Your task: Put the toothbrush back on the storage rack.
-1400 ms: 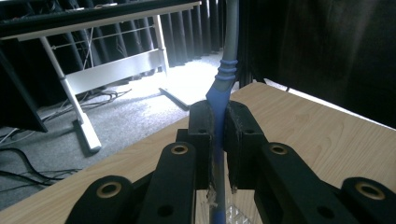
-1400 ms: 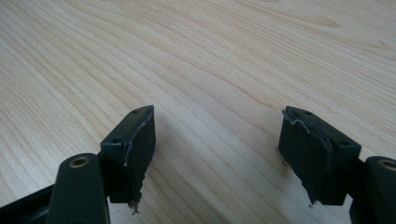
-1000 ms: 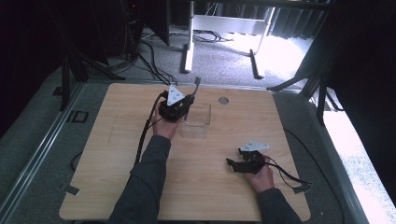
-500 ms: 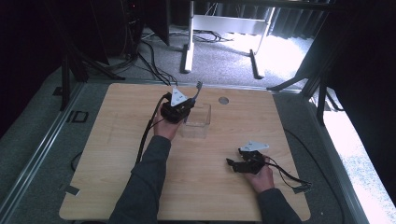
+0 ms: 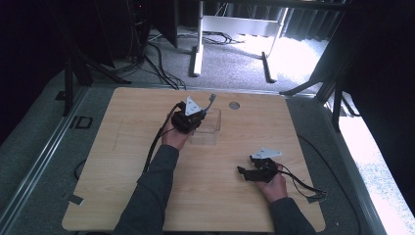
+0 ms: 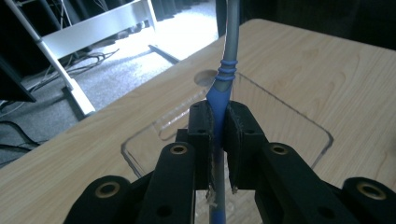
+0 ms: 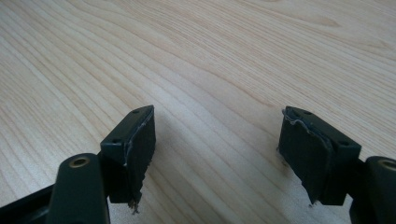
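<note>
My left gripper [image 5: 195, 117] [image 6: 219, 126] is shut on a slim toothbrush-like stick [image 6: 223, 86], blue where the pads pinch it and grey above the ribbed rings. The stick stands tilted, its grey end [image 5: 211, 99] pointing away from the person. It hangs over a clear shallow plastic tray [image 5: 209, 131] [image 6: 285, 119] near the table's far middle. My right gripper [image 5: 243, 172] [image 7: 224, 149] rests low on the bare wood at the near right, jaws wide open with nothing between the pads [image 7: 140, 140].
A round cable hole [image 5: 234, 105] [image 6: 204, 78] lies in the wooden table top [image 5: 122, 161] just beyond the tray. Cables trail from both grippers across the table. Past the far edge are a white desk frame [image 5: 198, 54], floor cables and dark stands.
The left gripper with the stick has drifted slightly toward the person and to the right, over the tray. The right gripper has stayed still.
</note>
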Available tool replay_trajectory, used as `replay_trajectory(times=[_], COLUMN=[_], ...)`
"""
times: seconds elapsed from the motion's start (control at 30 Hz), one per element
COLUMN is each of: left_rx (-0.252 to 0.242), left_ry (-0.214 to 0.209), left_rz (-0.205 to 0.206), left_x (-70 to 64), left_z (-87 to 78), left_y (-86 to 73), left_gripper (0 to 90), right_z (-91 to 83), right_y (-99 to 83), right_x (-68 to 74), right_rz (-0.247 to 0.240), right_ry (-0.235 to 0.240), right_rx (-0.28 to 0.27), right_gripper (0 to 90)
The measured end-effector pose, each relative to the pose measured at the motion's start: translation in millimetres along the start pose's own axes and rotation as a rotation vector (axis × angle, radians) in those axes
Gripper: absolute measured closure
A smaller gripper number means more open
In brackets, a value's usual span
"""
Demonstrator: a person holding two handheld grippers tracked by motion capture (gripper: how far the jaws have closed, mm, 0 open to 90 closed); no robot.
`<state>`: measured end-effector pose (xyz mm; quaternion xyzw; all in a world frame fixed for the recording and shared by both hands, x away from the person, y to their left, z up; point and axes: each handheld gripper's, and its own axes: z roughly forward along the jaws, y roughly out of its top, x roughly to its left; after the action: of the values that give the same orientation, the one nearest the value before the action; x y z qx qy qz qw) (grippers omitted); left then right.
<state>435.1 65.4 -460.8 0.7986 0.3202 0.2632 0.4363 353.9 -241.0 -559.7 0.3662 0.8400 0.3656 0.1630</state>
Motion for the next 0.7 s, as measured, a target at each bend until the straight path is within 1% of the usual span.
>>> replay_trajectory(times=[0.03,0.07,0.17,0.2,0.27,0.3,0.33,0.47,0.5,0.53,0.57,0.6,0.63,0.67,0.7], left_rx=[0.024,0.035,0.048,0.054,0.054,0.043,0.037,0.017,0.0,0.0,-0.02,-0.02,-0.036,-0.036,-0.037], left_ry=[-0.01,-0.014,-0.025,-0.035,-0.038,-0.045,-0.046,-0.05,-0.051,-0.051,-0.048,-0.048,-0.035,-0.035,-0.028], left_rz=[0.007,0.015,0.016,0.012,0.006,-0.01,-0.017,-0.031,-0.045,-0.045,-0.07,-0.07,-0.089,-0.089,-0.096], left_x=[-0.3,-0.2,-0.2,0.2,0.7,1.8,2.4,5.0,7.6,7.6,11.0,11.0,15.3,15.3,18.0], left_z=[1.9,2.3,2.5,2.0,0.9,-1.9,-3.5,-9.2,-13.7,-13.7,-18.8,-18.8,-24.4,-24.4,-27.3], left_y=[-2.4,-3.5,-5.6,-7.1,-7.9,-9.3,-9.9,-11.2,-11.3,-11.3,-11.4,-11.4,-12.4,-12.4,-13.3], left_gripper=[80.9,80.9,80.2,78.2,69.9,67.8,65.7,58.9,58.1,57.5,56.7,55.9,55.0,54.1,53.2], right_z=[0.0,0.0,0.0,0.1,0.0,0.0,0.0,0.0,0.0,0.0,0.0,0.0,0.0,0.0,0.0], right_y=[0.0,0.0,0.0,0.0,0.0,0.0,0.0,0.0,0.0,0.0,0.0,0.0,0.0,0.0,0.0], right_x=[0.0,0.0,-0.1,0.0,0.0,0.1,0.0,0.1,0.0,0.0,0.1,0.1,0.1,0.1,0.0], right_rz=[0.0,0.0,-0.001,-0.001,0.001,0.001,0.0,0.001,0.0,0.0,0.001,0.001,0.0,0.001,0.0], right_ry=[0.0,0.0,0.0,0.0,0.0,0.0,0.0,0.0,0.0,0.0,0.0,0.0,0.0,0.0,0.0], right_rx=[0.0,0.0,-0.001,-0.001,0.0,0.0,0.0,0.0,0.0,0.0,0.0,0.0,0.0,0.0,0.0], right_gripper=[27.0,27.0,26.9,27.0,27.0,27.0,27.0,27.0,27.0,27.0,27.0,27.0,27.0,27.0,27.0])
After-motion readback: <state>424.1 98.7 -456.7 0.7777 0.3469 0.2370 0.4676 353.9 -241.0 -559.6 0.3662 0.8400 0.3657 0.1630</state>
